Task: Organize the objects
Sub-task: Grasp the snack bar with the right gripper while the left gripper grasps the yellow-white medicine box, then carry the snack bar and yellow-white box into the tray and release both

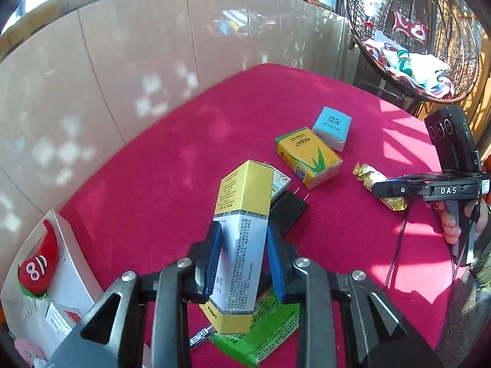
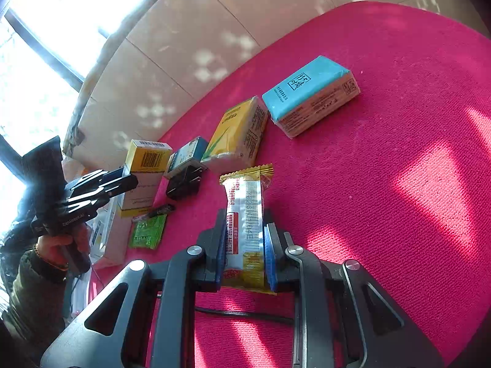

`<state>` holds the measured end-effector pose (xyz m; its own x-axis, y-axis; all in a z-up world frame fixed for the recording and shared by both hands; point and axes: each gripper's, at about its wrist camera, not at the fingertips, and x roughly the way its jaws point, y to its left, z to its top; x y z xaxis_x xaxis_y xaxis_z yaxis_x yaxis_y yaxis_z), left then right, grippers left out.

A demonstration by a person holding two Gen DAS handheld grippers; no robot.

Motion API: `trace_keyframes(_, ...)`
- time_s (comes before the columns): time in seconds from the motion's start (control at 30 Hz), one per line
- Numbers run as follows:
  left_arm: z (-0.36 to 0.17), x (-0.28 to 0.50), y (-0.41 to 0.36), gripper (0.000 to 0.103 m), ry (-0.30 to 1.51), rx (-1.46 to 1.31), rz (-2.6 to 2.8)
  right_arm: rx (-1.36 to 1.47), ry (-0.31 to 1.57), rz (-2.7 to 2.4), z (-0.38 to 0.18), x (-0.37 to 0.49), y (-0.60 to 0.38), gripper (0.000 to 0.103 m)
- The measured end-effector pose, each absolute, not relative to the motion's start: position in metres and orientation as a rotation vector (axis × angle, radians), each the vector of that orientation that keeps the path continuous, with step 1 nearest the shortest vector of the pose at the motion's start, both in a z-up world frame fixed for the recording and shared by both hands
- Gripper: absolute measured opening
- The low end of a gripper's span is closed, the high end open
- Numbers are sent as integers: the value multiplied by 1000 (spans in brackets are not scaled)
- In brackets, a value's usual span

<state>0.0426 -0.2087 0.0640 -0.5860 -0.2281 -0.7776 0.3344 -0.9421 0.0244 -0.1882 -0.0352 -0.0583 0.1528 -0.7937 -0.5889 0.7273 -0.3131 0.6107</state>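
My left gripper [image 1: 244,236] is shut on a tall yellow and white box [image 1: 242,239], held upright above the red tablecloth [image 1: 172,165]; the box also shows in the right wrist view [image 2: 144,174]. My right gripper [image 2: 242,230] is shut on a gold snack bar wrapper [image 2: 247,214], which also shows in the left wrist view [image 1: 368,178]. A yellow tissue pack [image 1: 308,156] and a blue tissue pack [image 1: 333,127] lie side by side on the cloth. A black charger [image 2: 184,181] lies beside the yellow box.
A white box [image 1: 61,270] with a red chili plush [image 1: 38,263] stands at the table's left edge. A green packet [image 1: 260,331] and a pen [image 1: 201,335] lie under my left gripper. A hanging wicker chair [image 1: 414,30] is at the back right. A tiled wall [image 1: 122,61] runs behind.
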Motion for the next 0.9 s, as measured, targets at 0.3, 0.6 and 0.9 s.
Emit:
trace_keyframes(0.3,24,18,-234,29,100,1323,-2318,1130,-82,-1519,-66,-182,-37,20)
trace_keyframes(0.6,43,36,-225,18,242,1093,-2348,1123,-85,-1526,-63,-182,-36,20)
trace_keyframes(0.9,86,88,-145,19,240,789,-2449,1060,-108,-1534,-28,-175,-18,20)
